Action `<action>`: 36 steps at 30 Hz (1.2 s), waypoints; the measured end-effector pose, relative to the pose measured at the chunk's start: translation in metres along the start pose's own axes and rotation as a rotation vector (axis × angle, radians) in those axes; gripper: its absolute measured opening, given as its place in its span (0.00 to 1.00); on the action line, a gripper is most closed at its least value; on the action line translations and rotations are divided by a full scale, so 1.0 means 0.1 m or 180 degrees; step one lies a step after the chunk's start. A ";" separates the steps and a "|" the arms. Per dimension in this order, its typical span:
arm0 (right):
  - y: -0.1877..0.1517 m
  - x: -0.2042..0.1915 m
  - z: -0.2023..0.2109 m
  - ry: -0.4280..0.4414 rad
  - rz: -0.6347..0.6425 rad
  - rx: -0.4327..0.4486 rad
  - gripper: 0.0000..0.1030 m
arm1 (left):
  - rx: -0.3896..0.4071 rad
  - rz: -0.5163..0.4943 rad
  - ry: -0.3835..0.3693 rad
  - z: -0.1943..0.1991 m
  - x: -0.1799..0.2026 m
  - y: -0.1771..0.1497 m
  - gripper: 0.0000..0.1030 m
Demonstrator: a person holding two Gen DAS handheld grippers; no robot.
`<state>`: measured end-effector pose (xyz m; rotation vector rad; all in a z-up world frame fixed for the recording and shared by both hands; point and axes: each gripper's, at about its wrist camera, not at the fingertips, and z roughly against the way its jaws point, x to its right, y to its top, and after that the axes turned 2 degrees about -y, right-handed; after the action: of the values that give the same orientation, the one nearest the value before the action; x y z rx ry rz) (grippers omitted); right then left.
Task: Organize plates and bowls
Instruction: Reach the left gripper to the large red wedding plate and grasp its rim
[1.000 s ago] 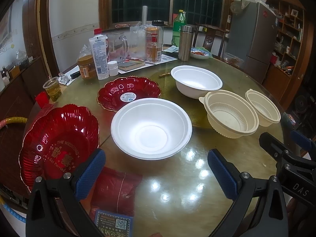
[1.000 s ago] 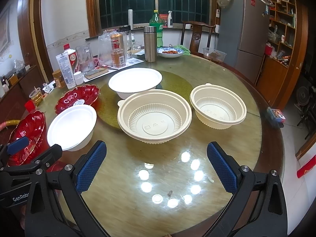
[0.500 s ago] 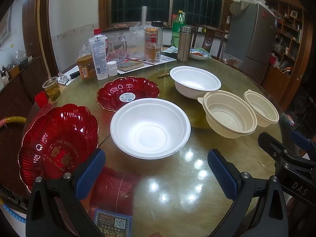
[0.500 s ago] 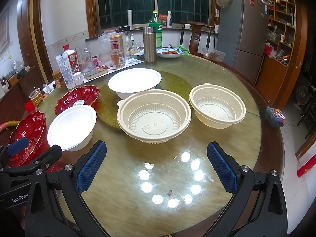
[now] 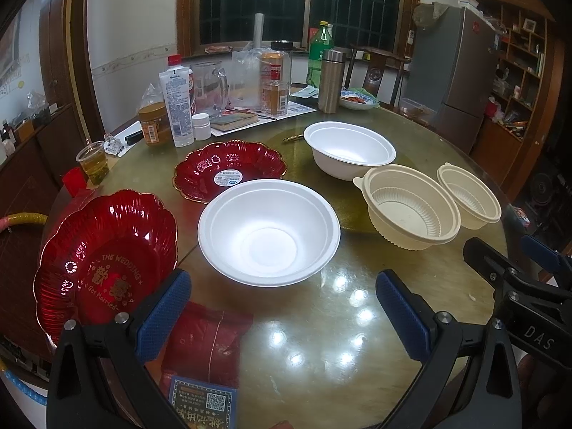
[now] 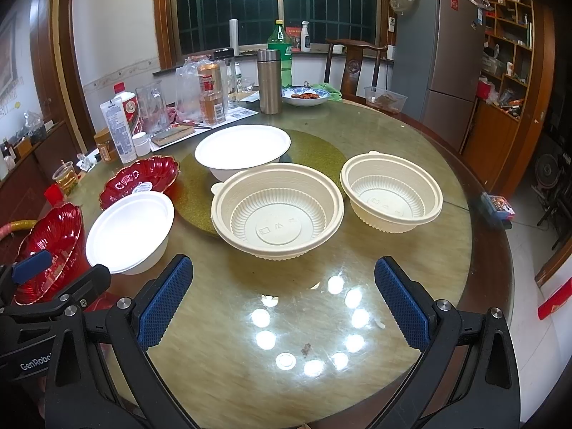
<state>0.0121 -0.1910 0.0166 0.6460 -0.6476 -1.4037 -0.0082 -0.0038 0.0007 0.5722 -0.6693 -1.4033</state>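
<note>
Both jaws wide open, holding nothing; I judge the near foam bowl (image 5: 268,230) light, crushable, slippery, so I'd pinch its rim gently.

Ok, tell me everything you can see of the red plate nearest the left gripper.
The red plate is glossy, translucent-looking plastic with a scalloped, ribbed wall and a thin gold rim. Gold print on its flat centre reads "THE WEDDING" and "Get Married" around Chinese characters. It holds nothing and sits upright at the table edge, overhanging it slightly, left of the white foam bowl and apart from it.
</note>
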 end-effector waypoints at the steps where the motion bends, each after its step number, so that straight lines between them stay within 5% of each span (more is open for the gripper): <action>1: 0.00 0.01 0.00 0.0000 -0.0001 0.0000 1.00 | 0.0002 0.0000 -0.0005 0.01 0.00 0.00 1.00; 7: 0.01 -0.01 0.04 0.0145 -0.0018 0.0012 1.00 | 0.0058 0.0008 -0.0137 0.18 -0.11 0.00 1.00; 13: 0.11 -0.29 0.13 0.1081 -0.0047 -0.0028 1.00 | 0.0541 0.0082 0.0000 0.75 -0.72 -0.05 1.00; 19: 0.15 -0.92 -0.18 0.2093 -0.0069 -0.0606 1.00 | 0.0440 0.0928 0.0372 0.83 -1.88 -0.14 1.00; 22: 0.12 -1.23 -0.30 0.2382 -0.0096 -0.0810 1.00 | 0.0368 0.1344 0.0463 0.74 -2.27 -0.22 0.99; 26: 0.03 -1.63 -0.49 0.2594 -0.0193 -0.1115 0.96 | 0.0282 0.1783 0.0499 0.55 -2.57 -0.31 0.99; 36: -0.07 -1.91 -0.89 0.2611 -0.0472 -0.1605 0.93 | 0.0053 0.1803 0.0503 0.23 -2.65 -0.32 0.98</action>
<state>0.0621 0.0016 -0.0534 0.7861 0.3989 -1.2212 -0.0584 0.2582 -0.0289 0.4534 -0.6513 -0.8159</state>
